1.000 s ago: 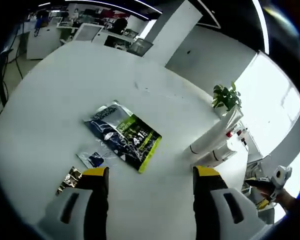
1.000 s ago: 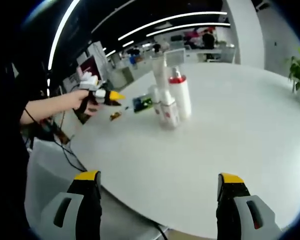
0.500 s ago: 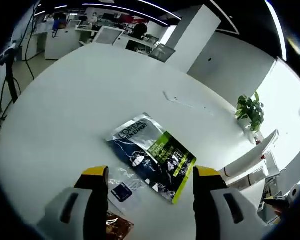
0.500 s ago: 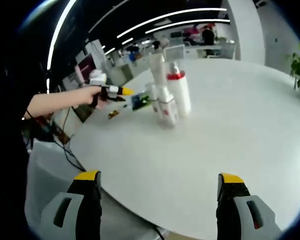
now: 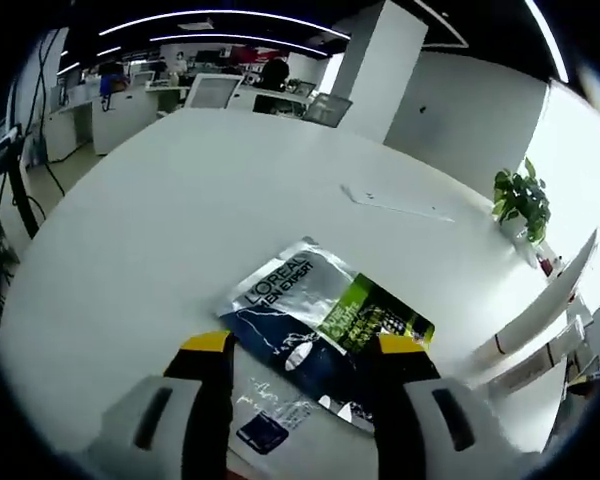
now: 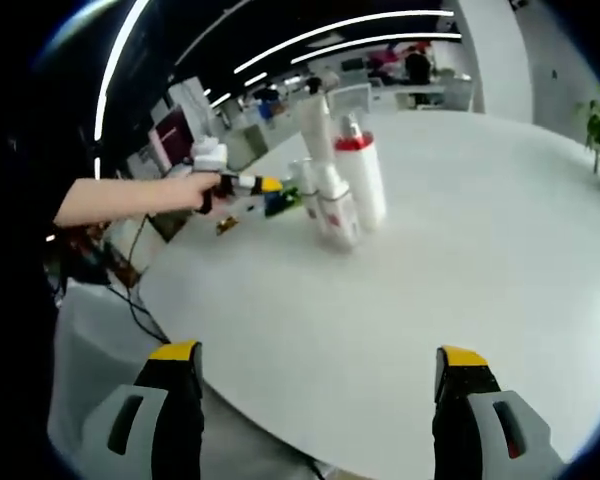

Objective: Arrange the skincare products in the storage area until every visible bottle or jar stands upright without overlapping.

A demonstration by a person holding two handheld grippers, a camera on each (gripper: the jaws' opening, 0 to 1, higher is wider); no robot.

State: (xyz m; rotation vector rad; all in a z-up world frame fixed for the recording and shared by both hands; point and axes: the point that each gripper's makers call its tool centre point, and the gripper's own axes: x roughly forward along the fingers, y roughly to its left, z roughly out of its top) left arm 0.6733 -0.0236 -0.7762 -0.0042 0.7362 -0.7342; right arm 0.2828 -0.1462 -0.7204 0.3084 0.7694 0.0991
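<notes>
Lying flat on the white surface (image 5: 130, 230), a foil sachet (image 5: 325, 325) is framed by the open left tool (image 5: 298, 350); upright bottles (image 6: 342, 190) are seen far beyond the open right tool (image 6: 320, 362).

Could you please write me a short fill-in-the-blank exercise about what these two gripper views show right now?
1. The L'Oreal sachet lies flat on the ____ table.
2. The tallest bottle's neighbour, the white bottle, has a ____ collar.
3. The left gripper has its jaws ____, either side of the sachet.
4. The grouped bottles stand ____.

Missing words: white; red; open; upright
</notes>
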